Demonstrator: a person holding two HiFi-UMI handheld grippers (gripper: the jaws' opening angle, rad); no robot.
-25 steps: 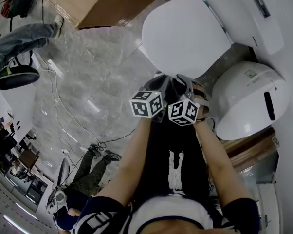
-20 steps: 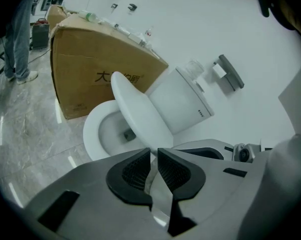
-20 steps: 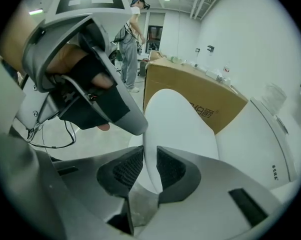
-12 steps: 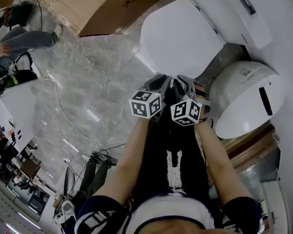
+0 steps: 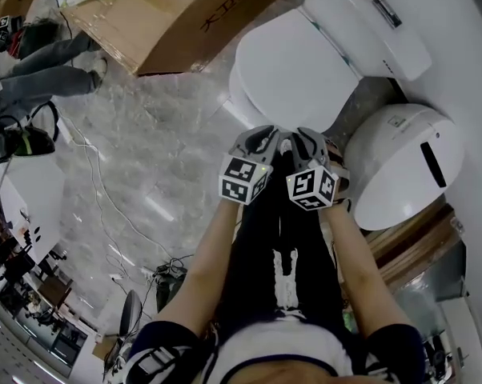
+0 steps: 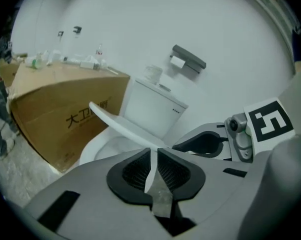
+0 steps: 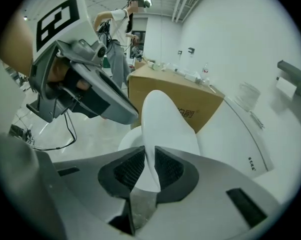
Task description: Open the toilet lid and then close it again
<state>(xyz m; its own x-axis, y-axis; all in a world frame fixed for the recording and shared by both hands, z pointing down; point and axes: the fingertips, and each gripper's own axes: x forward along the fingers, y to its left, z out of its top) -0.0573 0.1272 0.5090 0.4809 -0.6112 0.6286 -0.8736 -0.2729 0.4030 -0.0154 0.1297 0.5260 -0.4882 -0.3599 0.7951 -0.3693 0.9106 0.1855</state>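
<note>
The white toilet lid is raised partway off the bowl, hinged at the tank. My left gripper is shut on the lid's front edge. In the left gripper view the thin lid edge runs between the pads of the left gripper. Its jaws have just been closing a little on that edge. My right gripper is shut on the same edge right beside it. The right gripper view shows the lid standing up from between the ribbed pads of the right gripper.
A large cardboard box stands left of the toilet. A second white rounded unit sits to its right by the wall. Cables trail over the marble floor. A person's legs are at the far left.
Both grippers have risen a little with the lid's front edge, and the bowl rim now shows under the lid's left side. The person at the left has shifted.
</note>
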